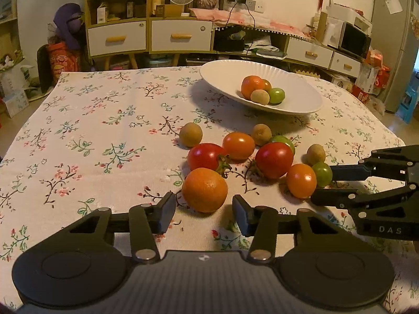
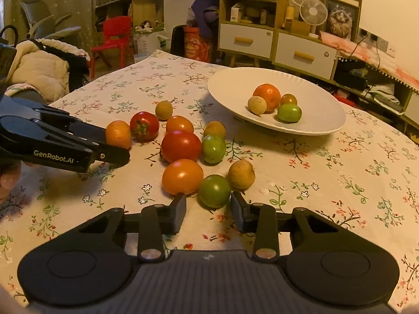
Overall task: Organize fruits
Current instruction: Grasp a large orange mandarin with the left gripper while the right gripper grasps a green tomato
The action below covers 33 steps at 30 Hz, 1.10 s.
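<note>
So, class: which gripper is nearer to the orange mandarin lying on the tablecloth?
Left. The left gripper sits open right at the mandarin, one finger either side. The right gripper is farther off, open around a green tomato.

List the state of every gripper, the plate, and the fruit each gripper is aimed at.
Left hand-held gripper: open, empty, fingers either side of the orange.
Right hand-held gripper: open, empty, fingers flanking the green tomato.
Round orange citrus fruit: on the tablecloth, ungrasped.
Small green tomato: on the tablecloth, ungrasped.
White fluted plate: upright, holding four fruits.
</note>
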Each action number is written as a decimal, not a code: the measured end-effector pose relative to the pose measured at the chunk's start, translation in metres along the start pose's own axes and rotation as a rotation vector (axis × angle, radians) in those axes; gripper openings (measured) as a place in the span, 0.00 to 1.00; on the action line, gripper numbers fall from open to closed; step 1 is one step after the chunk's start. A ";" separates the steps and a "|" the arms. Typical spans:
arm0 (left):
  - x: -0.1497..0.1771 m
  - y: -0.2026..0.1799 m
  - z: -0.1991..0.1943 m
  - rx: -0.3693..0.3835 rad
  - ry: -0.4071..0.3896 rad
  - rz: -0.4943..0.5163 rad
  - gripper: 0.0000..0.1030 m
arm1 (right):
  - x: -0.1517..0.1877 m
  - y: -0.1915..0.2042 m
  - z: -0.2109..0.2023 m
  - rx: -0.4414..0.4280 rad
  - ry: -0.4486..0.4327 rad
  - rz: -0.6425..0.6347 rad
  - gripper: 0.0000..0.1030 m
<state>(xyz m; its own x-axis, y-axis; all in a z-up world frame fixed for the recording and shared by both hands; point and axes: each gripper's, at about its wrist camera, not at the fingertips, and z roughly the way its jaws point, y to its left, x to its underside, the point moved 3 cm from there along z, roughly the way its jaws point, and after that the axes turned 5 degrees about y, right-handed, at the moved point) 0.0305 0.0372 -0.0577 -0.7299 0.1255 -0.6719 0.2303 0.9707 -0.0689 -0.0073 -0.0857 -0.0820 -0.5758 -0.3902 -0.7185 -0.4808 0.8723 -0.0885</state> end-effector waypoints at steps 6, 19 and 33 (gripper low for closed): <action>-0.002 0.001 -0.001 0.002 -0.010 -0.012 0.44 | -0.002 -0.001 -0.002 -0.010 -0.012 0.013 0.30; -0.004 0.002 -0.003 0.004 -0.014 -0.007 0.39 | -0.005 -0.002 -0.003 -0.016 -0.023 0.027 0.27; -0.009 0.002 -0.006 0.014 -0.003 0.001 0.37 | -0.010 -0.002 -0.006 -0.024 -0.028 0.034 0.23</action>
<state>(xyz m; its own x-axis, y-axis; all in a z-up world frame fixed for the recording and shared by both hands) 0.0336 0.0390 -0.0468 -0.7278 0.1258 -0.6741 0.2398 0.9677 -0.0783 -0.0045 -0.0854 -0.0708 -0.5739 -0.3518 -0.7396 -0.4769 0.8777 -0.0474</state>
